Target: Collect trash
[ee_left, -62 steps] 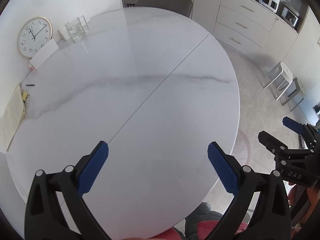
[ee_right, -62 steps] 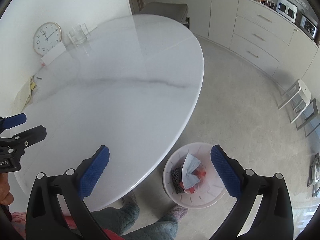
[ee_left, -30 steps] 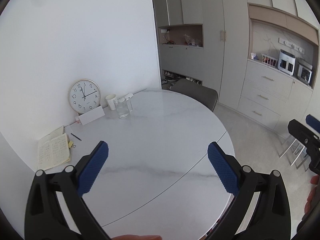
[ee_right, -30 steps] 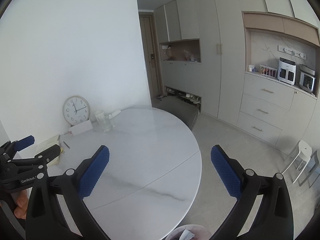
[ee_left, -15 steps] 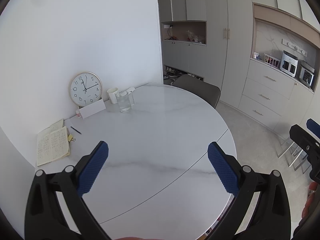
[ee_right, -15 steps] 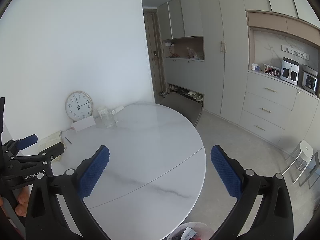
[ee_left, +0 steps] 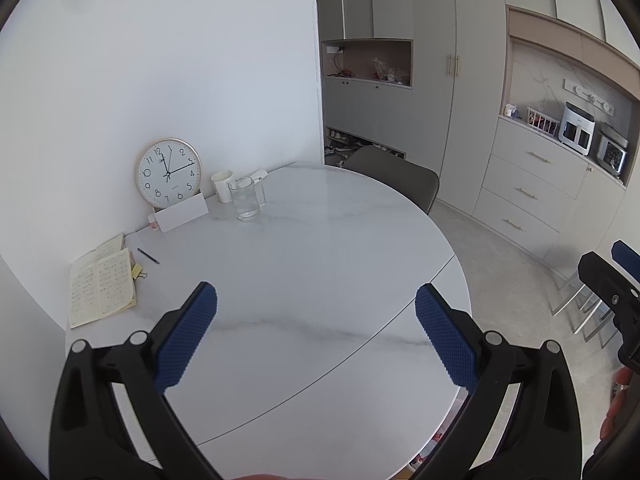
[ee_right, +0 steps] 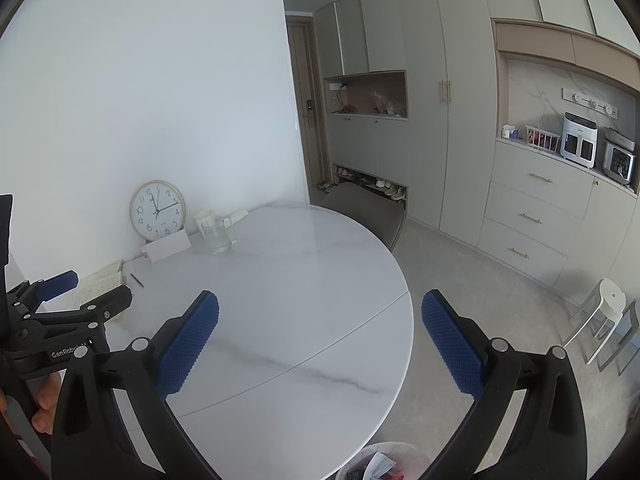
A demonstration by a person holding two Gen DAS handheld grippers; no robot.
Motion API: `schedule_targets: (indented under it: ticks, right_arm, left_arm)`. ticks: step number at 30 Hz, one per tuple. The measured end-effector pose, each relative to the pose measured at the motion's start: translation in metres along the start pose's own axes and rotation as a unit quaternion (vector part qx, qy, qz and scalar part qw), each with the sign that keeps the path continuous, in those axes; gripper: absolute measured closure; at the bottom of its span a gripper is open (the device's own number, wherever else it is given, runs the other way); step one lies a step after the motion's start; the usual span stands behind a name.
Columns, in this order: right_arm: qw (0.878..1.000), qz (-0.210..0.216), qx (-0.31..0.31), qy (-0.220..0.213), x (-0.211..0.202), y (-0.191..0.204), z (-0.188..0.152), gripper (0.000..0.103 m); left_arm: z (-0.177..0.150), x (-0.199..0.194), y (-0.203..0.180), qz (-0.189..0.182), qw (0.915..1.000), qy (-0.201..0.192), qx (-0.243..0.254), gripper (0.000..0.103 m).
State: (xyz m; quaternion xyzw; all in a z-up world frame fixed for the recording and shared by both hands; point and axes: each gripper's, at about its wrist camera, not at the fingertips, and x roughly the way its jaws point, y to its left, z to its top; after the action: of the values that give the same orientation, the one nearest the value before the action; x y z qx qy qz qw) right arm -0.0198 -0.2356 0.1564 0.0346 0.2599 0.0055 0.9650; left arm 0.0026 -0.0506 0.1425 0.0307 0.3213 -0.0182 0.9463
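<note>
I see both my left gripper (ee_left: 316,334) and right gripper (ee_right: 320,340) with jaws wide apart, gripping nothing. Bare white marble surface (ee_left: 320,248) lies ahead between them; below the right jaws sits the round white trash bin (ee_right: 382,462).

Two handheld grippers, black frames, blue pads
Left gripper (ee_left: 316,336) and right gripper (ee_right: 320,340): matte black angular arms, each finger tipped with a blue knurled rubber pad (ee_left: 186,340), silver round pivot pins (ee_left: 138,337) on each arm. Seen from the right wrist view, the left unit's side carries white "GenRobot" lettering (ee_right: 68,353) and small silver screws; fingertips of a hand (ee_right: 42,404) wrap its grip
</note>
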Motion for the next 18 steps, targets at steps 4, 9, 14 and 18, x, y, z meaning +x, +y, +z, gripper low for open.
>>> schedule_targets:
  ticks: [4, 9, 14, 18]
  right_arm:
    - [1.000, 0.000, 0.000, 0.001, 0.0013, 0.0006, 0.0000, 0.002]
    - [1.000, 0.000, -0.001, 0.002, 0.0021, 0.0009, 0.0003, 0.002]
    - [1.000, 0.000, -0.001, 0.003, 0.0024, 0.0003, 0.0006, 0.002]
    - [1.000, 0.001, -0.002, 0.004, 0.0025, -0.0001, 0.0011, 0.002]
  left_arm:
    - [-0.0001, -0.0001, -0.0002, 0.000, 1.0000, -0.001, 0.000, 0.008]
    - [-0.0003, -0.0002, 0.0001, 0.000, 1.0000, 0.000, -0.001, 0.008]
    - [-0.0006, -0.0001, -0.0002, -0.001, 1.0000, 0.000, -0.001, 0.008]
    - [-0.0007, -0.0001, -0.0002, -0.001, 1.0000, 0.000, -0.001, 0.008]
